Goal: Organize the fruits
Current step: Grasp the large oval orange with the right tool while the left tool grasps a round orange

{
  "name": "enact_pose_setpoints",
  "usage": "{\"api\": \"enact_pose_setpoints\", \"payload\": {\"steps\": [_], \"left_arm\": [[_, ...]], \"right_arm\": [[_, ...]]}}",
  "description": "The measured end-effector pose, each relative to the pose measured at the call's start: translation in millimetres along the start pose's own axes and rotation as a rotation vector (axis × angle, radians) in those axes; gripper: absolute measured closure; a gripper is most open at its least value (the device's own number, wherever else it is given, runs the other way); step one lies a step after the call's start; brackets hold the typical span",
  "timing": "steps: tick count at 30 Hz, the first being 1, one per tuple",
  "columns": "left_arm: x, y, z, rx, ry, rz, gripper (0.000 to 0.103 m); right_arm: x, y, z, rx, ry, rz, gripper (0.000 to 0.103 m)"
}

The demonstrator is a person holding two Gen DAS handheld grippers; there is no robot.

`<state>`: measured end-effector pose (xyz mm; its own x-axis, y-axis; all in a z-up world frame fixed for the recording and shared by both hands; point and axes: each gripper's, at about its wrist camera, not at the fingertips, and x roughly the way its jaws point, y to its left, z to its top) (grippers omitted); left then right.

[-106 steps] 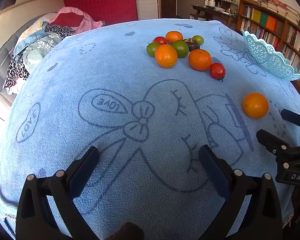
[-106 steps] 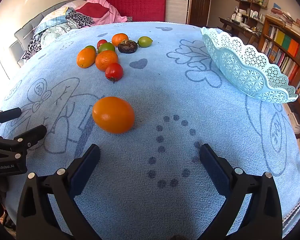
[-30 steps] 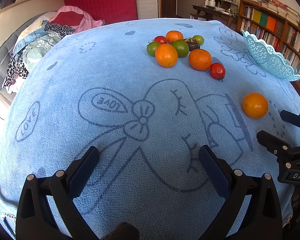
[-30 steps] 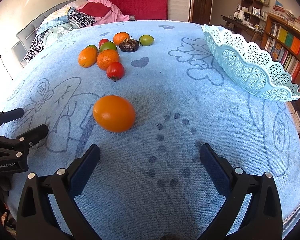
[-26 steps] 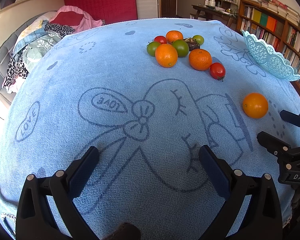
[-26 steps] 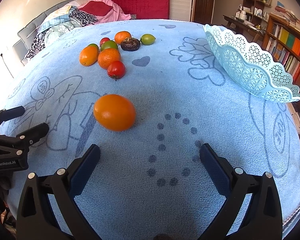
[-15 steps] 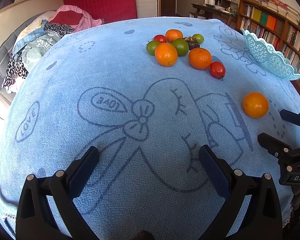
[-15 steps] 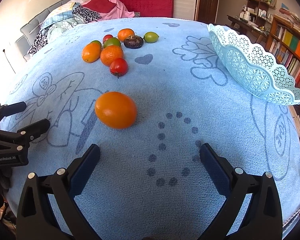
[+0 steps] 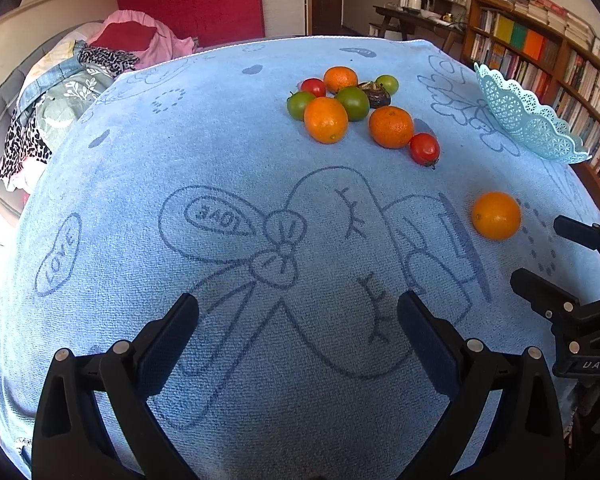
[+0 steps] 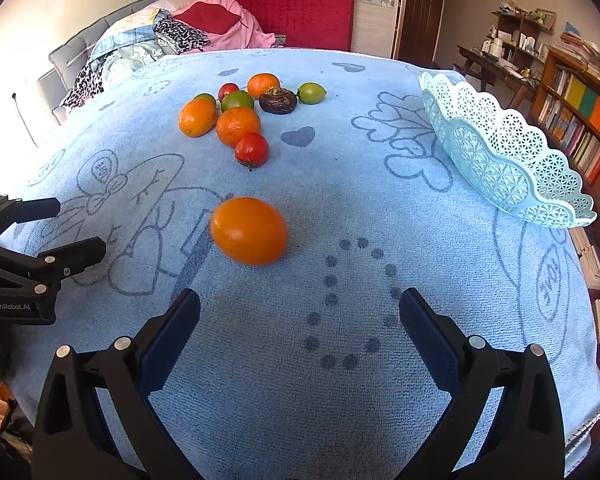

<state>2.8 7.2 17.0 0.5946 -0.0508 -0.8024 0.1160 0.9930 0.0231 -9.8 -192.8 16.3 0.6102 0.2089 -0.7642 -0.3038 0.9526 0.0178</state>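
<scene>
With both the right gripper [image 10: 299, 312] and the left gripper [image 9: 298, 316] spread wide and empty, the lone orange [image 10: 248, 230] at frame centre, left of the lace basket [image 10: 504, 152], may roll off the soft towel [image 10: 380, 208] if nudged.

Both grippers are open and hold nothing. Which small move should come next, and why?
Probably ease the right gripper forward and a little left, so its open jaws come around the lone orange. That fruit lies nearest, apart from the cluster, and the basket stands to its right.
</scene>
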Motion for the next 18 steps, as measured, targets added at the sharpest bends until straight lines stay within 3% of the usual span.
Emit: {"api": "enact_pose_setpoints", "payload": {"steps": [7, 11, 18], "left_arm": [[-16, 1, 22, 0.026, -0.110, 0.036, 0.005], [-13, -2, 37, 0.048, -0.130, 0.061, 0.005], [11, -5, 65, 0.046, -0.109, 0.039, 0.005]], "right_arm": [[-3, 9, 19, -0.017, -0.046, 0.054, 0.004], [12, 4, 23, 0.018, -0.010, 0.093, 0.027], [23, 7, 23, 0.003, 0.017, 0.117, 0.041]]}}
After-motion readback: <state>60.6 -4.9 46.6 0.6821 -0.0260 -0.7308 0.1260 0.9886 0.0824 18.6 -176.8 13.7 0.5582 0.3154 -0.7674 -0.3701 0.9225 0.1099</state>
